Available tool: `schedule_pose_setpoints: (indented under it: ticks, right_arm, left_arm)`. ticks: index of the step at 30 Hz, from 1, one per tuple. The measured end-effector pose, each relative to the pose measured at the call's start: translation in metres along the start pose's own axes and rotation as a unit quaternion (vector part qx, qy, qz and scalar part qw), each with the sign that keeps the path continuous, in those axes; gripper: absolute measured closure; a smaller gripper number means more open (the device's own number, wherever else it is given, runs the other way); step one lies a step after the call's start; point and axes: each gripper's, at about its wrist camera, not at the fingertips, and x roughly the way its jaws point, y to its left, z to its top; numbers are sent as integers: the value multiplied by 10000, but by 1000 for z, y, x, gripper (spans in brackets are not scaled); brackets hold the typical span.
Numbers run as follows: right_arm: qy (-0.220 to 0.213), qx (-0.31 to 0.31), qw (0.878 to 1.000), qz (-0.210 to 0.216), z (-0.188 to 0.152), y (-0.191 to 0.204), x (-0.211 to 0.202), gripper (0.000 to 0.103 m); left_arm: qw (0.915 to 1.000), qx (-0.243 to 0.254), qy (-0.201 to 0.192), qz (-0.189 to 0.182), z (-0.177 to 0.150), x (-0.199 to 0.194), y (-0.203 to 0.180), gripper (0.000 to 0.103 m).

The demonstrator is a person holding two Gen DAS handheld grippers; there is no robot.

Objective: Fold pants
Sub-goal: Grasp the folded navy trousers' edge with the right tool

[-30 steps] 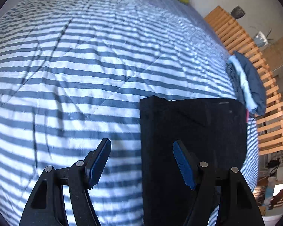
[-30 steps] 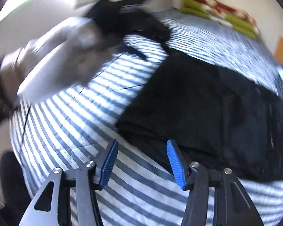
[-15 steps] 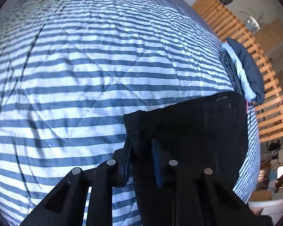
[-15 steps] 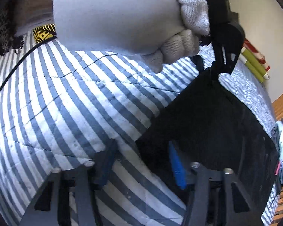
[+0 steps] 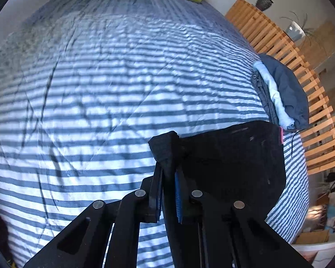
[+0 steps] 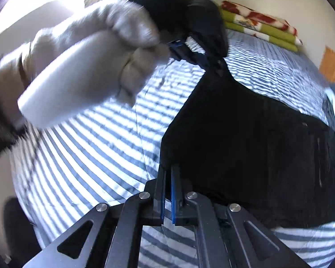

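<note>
Lifted off the striped bedspread (image 5: 105, 102) since the earlier frames, one end of the black pants (image 5: 234, 158) now hangs from two corners, each pinched by a tool whose jaws have just closed on the cloth. Left tool (image 5: 167, 178) and right tool (image 6: 167, 178) hold neighbouring corners; the rest still lies on the bed, stretching ahead toward the stacked clothes (image 5: 279, 93). Folding likely means carrying this end forward.
</note>
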Motion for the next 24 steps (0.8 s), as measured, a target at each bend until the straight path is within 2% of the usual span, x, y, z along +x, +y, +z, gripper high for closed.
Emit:
schedule_pose_setpoints:
  ticks: [5,10,14,16,20,21,24]
  right_arm:
    - [-388,720,9960,352,6,-39,-41,100]
    - [-805,1524,9840,459,-2,-108,-83,100]
    - [-980,2084,9729,213,-22,-166,-110,100]
    - [-952,2367,9669,-65,-34,-201,-116,100]
    - [-687,2820,9560,-418,-58,-261,-112,100]
    - [-644,2895,9539,-464,-62,-269,-110,100]
    - [-478,3184,9449,-590,-79,-300,-103,100]
  left_arm:
    - [9998,157,-111,98,20,-17,-53,94]
    - [9982,540,-180,203,41,-11,-139,94]
    - [9966,785,-75,230,57,22,-210,94]
    - [9957,905,18,220,62,48,-245,94]
    - [9934,1106,231,213,65,102,-298,94]
    - [9932,1115,292,160,65,115,-309,98]
    - [9918,1212,394,133,63,144,-333,98]
